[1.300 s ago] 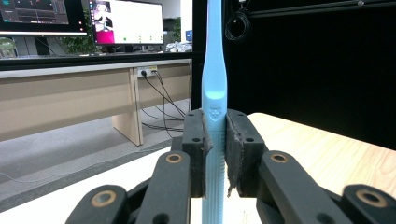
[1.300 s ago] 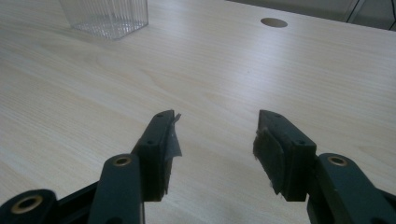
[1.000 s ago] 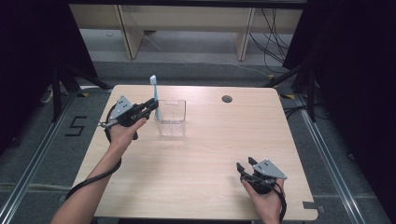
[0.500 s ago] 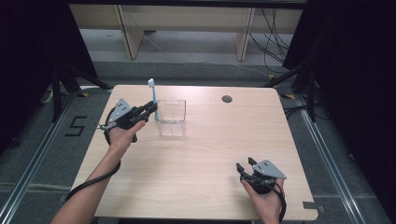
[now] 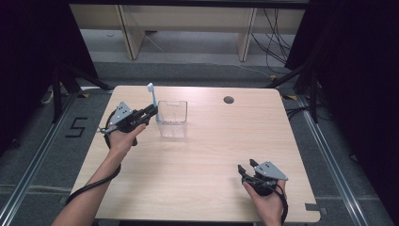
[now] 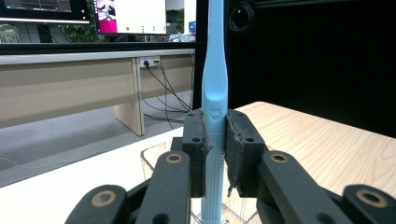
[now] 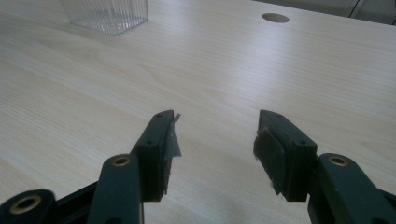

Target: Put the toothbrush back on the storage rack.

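Nearest to the person, at the front right part of the light wooden desk (image 5: pixel 202 165), the right hand (image 5: pixel 268 200) holds the right gripper (image 5: pixel 246 167) low over the wood. In the right gripper view its two black fingers (image 7: pixel 161 144) stand wide apart, with only bare desk between them, and they hold nothing. I cannot tell if the tips touch the surface or hang just above it.

Farther away, on the left side of the desk, the left hand (image 5: pixel 123 139) holds the left gripper (image 5: pixel 151 111) with its tips turned toward the transparent square plastic container (image 5: pixel 172 118). The fingers (image 6: pixel 194 149) of this gripper are closed on the light blue plastic toothbrush (image 6: pixel 215 93), and in the left gripper view the pads press the handle from both sides. The toothbrush stands upright. In the high view its white head (image 5: pixel 150 87) rises above the gripper, and its lower end goes down at the left wall of the container. In the left gripper view the lower end shows over the clear container, but I cannot tell if it is already inside or touches the bottom.

The container stands near the far left part of the desk, well apart from the right gripper. Behind it, toward the far edge, there is a small round dark hole (image 5: pixel 229 100) in the desk. Beyond the desk, a pale wooden bench (image 5: pixel 183 19) stands on the grey floor (image 5: pixel 197 70), and black cables (image 5: pixel 277 37) hang at its right side.
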A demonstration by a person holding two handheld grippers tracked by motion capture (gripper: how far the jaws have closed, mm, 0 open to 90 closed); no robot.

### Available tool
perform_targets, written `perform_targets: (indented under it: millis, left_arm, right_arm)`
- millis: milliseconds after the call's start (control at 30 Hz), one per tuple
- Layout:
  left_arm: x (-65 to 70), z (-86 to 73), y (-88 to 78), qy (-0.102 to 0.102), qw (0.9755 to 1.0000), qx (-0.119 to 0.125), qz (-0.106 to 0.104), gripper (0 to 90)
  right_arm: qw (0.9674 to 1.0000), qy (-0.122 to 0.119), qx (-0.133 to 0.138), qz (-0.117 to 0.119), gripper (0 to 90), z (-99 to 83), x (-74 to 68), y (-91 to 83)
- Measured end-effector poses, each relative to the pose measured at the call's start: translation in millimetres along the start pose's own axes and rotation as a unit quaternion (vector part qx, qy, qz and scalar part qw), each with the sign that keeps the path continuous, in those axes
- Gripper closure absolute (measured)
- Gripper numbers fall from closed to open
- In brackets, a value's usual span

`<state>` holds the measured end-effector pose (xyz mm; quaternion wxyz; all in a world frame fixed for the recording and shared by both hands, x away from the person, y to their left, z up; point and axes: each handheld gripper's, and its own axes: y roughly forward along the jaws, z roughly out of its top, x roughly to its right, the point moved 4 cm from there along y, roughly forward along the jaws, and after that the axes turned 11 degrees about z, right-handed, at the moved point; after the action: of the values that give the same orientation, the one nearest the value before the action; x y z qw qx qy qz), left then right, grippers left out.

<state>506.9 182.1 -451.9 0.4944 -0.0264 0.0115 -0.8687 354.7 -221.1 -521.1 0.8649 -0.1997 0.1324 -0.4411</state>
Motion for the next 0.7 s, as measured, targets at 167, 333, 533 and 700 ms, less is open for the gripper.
perform_targets:
  millis: [167, 333, 533, 700]
  left_arm:
    - [-0.2, -4.0, -1.5, 0.002, 1.0, -0.005, 0.001, 78.1]
    - [-0.4, -7.5, -2.5, 0.002, 1.0, -0.009, 0.002, 78.1]
    - [-0.7, -11.4, -3.3, -0.001, 0.9999, -0.012, 0.003, 78.0]
    - [0.7, -15.1, -5.1, -0.008, 0.9996, -0.025, 0.009, 78.0]
  right_arm:
    - [0.9999, 0.012, -0.003, 0.005, 47.9, -0.9, -1.8, 0.7]
    - [0.9999, 0.011, -0.003, 0.005, 47.9, -1.0, -1.9, 1.1]
    - [1.0, 0.009, -0.004, 0.002, 47.8, -1.1, -1.5, 0.7]
    - [1.0, 0.0, -0.002, 0.0, 47.8, -0.8, -0.4, 0.9]
